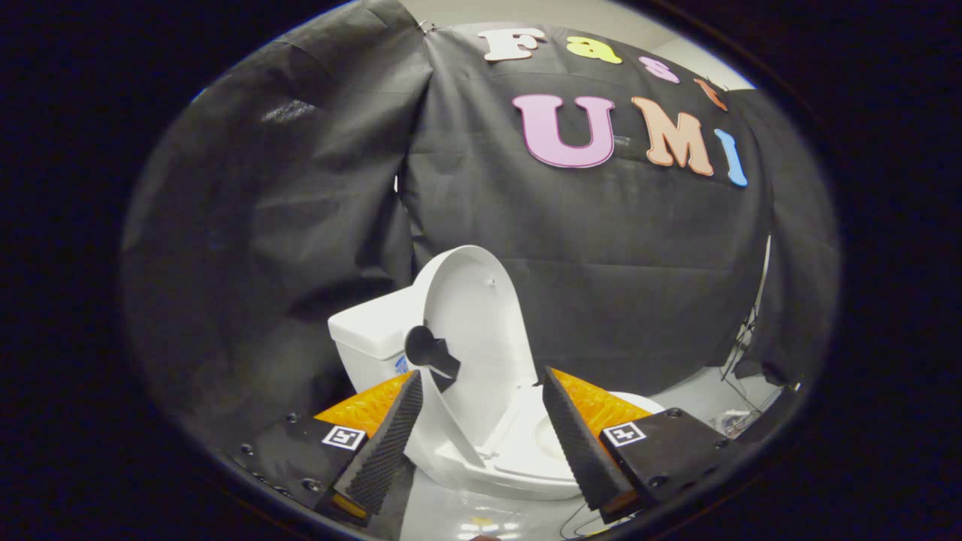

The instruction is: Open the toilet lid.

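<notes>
White toilet lid (473, 315) upright, hand-held gripper (481, 436) open.

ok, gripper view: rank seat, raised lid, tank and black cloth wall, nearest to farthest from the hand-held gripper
Hand-held gripper is open, holding nothing.
1. Seat: between the fingers, just ahead and below.
2. Lid: raised upright, beyond the fingers, a black knob on its near edge.
3. Tank: behind the lid, toward the left finger's side.
4. Cloth wall: behind everything.
</notes>
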A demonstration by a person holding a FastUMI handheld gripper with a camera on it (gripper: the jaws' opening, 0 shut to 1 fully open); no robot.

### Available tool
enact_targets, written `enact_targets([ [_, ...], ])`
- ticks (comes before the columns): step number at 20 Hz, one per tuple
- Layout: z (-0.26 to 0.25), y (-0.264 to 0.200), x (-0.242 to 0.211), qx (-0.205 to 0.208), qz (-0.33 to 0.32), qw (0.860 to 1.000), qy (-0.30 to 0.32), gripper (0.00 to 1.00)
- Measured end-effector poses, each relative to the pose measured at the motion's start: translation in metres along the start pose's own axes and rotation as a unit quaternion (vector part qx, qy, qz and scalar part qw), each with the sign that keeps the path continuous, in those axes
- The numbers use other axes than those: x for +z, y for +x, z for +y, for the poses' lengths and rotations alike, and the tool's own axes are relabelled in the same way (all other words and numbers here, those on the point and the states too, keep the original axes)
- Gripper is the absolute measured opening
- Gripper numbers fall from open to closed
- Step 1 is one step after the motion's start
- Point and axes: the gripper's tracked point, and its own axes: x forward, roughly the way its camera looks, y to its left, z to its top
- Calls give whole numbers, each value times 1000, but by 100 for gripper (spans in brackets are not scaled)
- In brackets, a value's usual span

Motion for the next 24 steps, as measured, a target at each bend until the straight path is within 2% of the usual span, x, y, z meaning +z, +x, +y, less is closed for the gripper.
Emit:
enact_targets([
  [3, -34, -15, -1, -1, -13, 1000, 2, 99],
  [6, -77, -28, -9, -22, -28, 999, -1, 99],
  [12, -128, -40, -43, 11, -33, 999, -21, 100],
  [20, -178, -34, -87, -15, -20, 999, -21, 100],
  [24, -198, -29, -74, -35, -42, 998, 8, 100],
])
